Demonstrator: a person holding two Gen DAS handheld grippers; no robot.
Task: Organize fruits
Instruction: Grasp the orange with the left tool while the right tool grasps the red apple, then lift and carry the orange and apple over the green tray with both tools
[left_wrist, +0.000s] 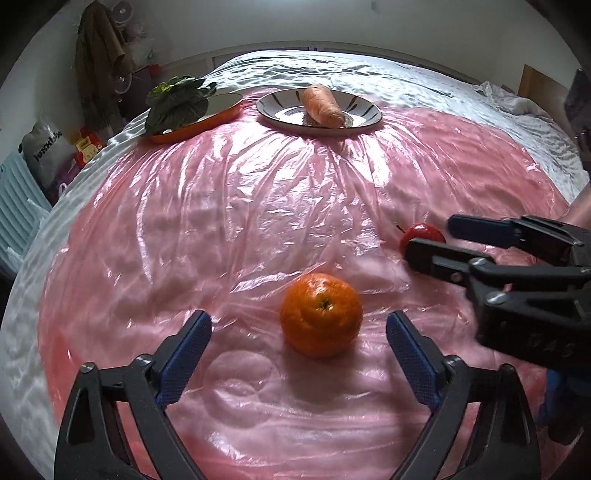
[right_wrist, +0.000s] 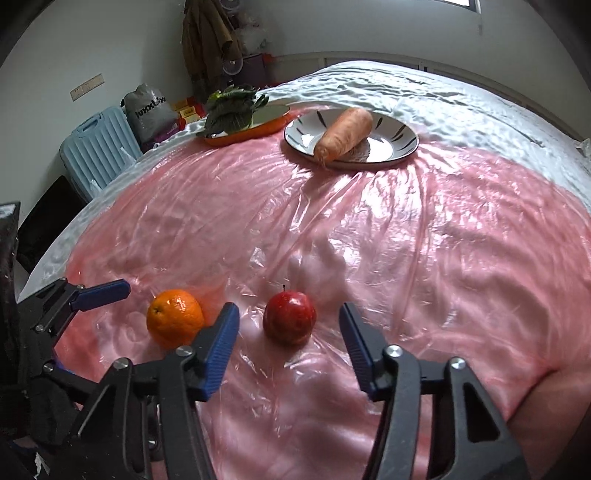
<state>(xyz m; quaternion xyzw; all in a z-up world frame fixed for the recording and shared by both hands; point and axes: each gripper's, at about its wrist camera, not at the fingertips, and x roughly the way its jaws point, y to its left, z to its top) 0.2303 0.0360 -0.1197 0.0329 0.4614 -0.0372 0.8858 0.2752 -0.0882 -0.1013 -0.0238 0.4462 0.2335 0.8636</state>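
Each wrist camera looked steeply down along its own fingers at the bed, from close range. The left view held the orange (left_wrist: 321, 315) between its fingers; the right view held the apple (right_wrist: 290, 317) likewise. Both views shared both fruits and the far plates.

1 orange (left_wrist: 320, 319), 1 apple (right_wrist: 289, 317), 1 carrot (right_wrist: 345, 134), 2 plates (right_wrist: 402, 146)

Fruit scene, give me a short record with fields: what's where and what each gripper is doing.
surface: pink plastic sheet over a bed
orange: on the sheet, between the open left gripper fingers, not touched
apple: on the sheet, ahead of the open right gripper, not touched
striped plate: holds a carrot
orange tray: holds leafy greens
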